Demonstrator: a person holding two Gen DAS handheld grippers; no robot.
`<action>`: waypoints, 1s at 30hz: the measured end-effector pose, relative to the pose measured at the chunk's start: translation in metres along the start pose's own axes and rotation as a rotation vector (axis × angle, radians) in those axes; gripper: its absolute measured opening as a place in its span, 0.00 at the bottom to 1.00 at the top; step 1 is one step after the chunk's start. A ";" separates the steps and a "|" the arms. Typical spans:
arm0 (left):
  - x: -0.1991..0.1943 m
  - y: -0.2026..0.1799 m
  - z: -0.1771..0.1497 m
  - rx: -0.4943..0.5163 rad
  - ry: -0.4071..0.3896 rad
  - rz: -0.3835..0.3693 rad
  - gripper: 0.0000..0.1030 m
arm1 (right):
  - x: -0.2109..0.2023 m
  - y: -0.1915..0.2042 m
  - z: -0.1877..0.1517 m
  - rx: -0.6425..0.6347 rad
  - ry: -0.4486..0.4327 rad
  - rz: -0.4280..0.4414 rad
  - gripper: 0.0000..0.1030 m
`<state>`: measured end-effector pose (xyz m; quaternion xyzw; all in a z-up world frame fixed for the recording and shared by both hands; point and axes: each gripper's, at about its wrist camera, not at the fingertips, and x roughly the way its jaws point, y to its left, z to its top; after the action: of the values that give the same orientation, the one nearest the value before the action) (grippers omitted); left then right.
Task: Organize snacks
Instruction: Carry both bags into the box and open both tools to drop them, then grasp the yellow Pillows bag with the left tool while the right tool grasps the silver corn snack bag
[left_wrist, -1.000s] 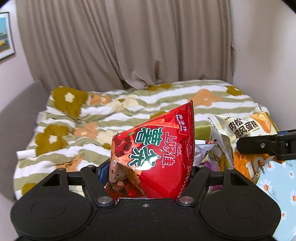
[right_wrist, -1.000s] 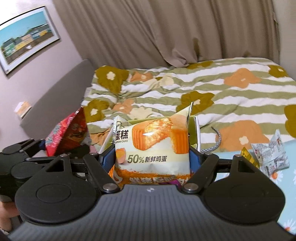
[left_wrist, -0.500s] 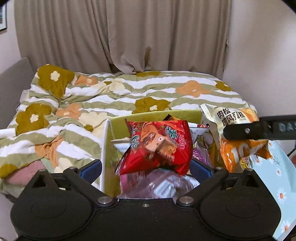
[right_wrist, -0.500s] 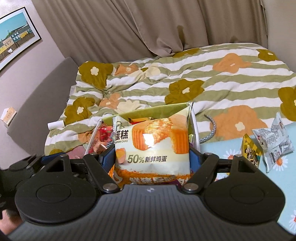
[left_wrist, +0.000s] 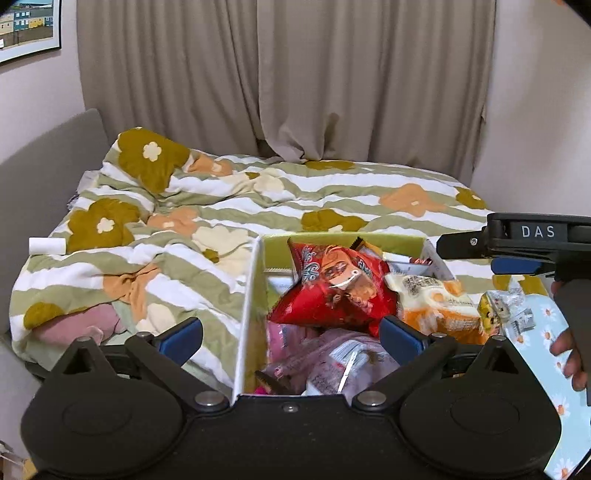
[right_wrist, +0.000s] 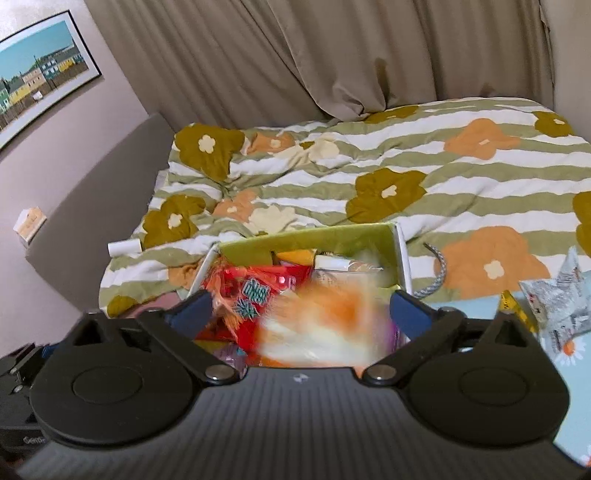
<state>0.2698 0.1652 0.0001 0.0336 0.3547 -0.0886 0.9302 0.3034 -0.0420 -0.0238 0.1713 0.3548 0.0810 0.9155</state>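
Observation:
A green-lined box (left_wrist: 255, 291) full of snack packets stands at the bed's edge; it also shows in the right wrist view (right_wrist: 314, 238). A red chip bag (left_wrist: 332, 291) lies on top in it, with an orange-and-white cake packet (left_wrist: 436, 306) beside it on the right. In the right wrist view the cake packet (right_wrist: 325, 325) is a blur dropping into the box next to the red bag (right_wrist: 255, 291). My left gripper (left_wrist: 291, 338) is open and empty above the box. My right gripper (right_wrist: 301, 310) is open, just above the box; it shows side-on in the left wrist view (left_wrist: 517, 243).
A floral striped duvet (left_wrist: 258, 199) covers the bed behind the box. A light blue daisy cloth (right_wrist: 569, 354) on the right holds a grey-white packet (right_wrist: 557, 299) and a small yellow one (right_wrist: 513, 306). A grey cord (right_wrist: 436, 273) lies by the box.
My left gripper opened and the red chip bag fell into the box. My right gripper has just opened and the cake packet drops into the box.

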 end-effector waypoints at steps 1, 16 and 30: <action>0.000 0.000 -0.002 -0.001 0.004 0.003 1.00 | 0.001 -0.002 -0.001 0.005 0.002 -0.003 1.00; -0.021 -0.007 -0.015 0.004 -0.012 0.001 1.00 | -0.031 -0.007 -0.016 0.005 -0.025 -0.013 1.00; -0.062 -0.029 -0.020 0.072 -0.111 -0.073 1.00 | -0.114 -0.019 -0.036 0.004 -0.128 -0.116 1.00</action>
<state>0.2057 0.1483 0.0264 0.0492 0.3002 -0.1368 0.9427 0.1953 -0.0807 0.0153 0.1573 0.3050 0.0158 0.9392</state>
